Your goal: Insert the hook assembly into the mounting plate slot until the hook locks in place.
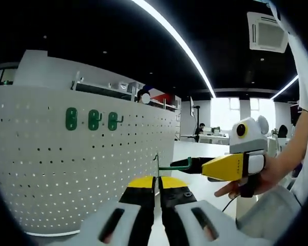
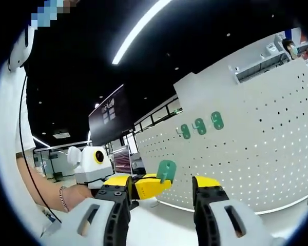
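The green hook assembly hangs in the air in front of the white perforated mounting plate. Its thin metal wire rises from my left gripper, whose jaws are shut on it. My right gripper comes in from the right, level with the hook's green base. In the right gripper view the green base sits at the tip of the left gripper, above the gap of my right gripper, which stands wide open. The plate lies beyond, apart from the hook.
Three green hooks are mounted in a row high on the plate, also seen as green hooks. A person's hand holds the right gripper. A white counter and office desks lie behind.
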{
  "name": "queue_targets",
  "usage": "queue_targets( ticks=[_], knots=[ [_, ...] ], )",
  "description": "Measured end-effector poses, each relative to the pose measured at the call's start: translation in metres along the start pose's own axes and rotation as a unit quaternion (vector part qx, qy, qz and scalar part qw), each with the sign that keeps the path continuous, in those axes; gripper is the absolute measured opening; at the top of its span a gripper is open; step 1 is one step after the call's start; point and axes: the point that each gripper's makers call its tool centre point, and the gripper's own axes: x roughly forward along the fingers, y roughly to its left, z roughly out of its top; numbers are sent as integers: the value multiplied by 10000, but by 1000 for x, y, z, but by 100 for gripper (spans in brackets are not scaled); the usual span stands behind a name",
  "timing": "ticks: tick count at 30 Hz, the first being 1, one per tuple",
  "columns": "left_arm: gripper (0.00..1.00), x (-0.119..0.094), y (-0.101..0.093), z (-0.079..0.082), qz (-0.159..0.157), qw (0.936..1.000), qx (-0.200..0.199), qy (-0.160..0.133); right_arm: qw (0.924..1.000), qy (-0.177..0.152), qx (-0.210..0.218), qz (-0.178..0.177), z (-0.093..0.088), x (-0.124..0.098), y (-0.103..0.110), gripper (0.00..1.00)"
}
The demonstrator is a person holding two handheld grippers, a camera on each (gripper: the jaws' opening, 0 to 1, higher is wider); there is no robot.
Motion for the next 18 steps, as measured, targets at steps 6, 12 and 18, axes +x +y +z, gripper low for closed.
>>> queue_targets(
  ticks=[6, 12, 18],
  knots=[
    [2, 0, -1, 1, -3, 10000, -3, -15, 10000, 1, 1, 24, 0, 6, 1, 44],
    [2, 0, -1, 1, 6, 10000, -7, -21, 10000, 74, 9, -29, -2, 8, 0, 35],
    [2, -1, -1, 1, 37, 10000, -11, -27, 9999, 96, 75, -25, -2, 10, 1, 25]
  ],
)
